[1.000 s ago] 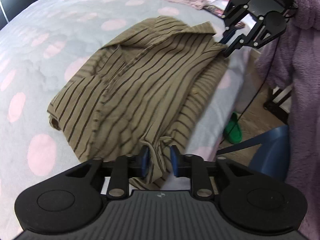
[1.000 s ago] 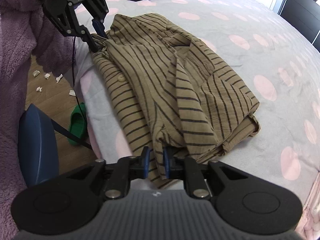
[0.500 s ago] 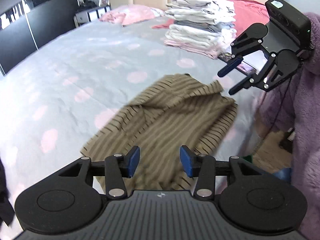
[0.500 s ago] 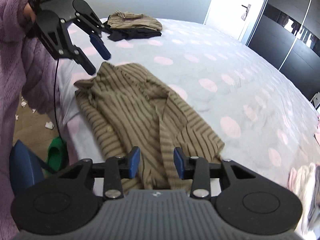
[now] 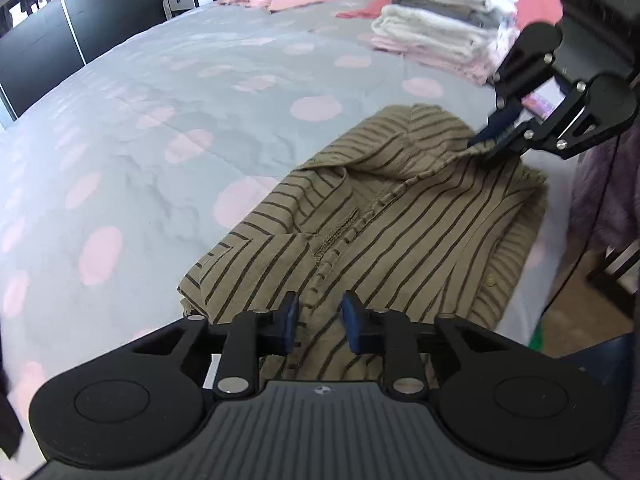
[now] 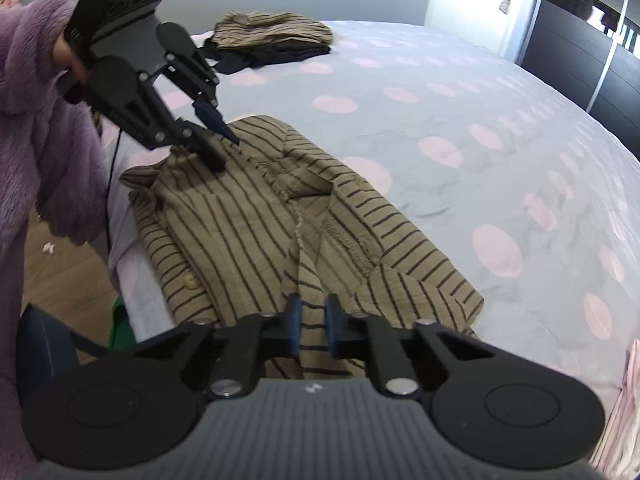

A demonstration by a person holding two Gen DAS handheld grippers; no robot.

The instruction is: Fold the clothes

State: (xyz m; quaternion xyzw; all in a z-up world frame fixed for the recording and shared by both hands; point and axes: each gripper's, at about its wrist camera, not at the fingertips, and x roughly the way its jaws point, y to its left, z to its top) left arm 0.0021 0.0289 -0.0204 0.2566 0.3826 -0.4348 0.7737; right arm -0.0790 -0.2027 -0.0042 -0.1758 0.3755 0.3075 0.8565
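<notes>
Left hand-held gripper (image 5: 317,320) closing over one end of striped shirt (image 5: 400,216), cloth between its jaws. Right hand-held gripper (image 6: 312,322) closing on a raised fold at the other end. Shirt spread at the edge of the dotted bed (image 5: 200,80).

A bed (image 5: 168,92) is covered by a grey sheet with pink dots. On it are laid a folded striped shirt (image 5: 392,224), stacked pale laundry (image 5: 444,16) and another folded pile (image 6: 276,36).
</notes>
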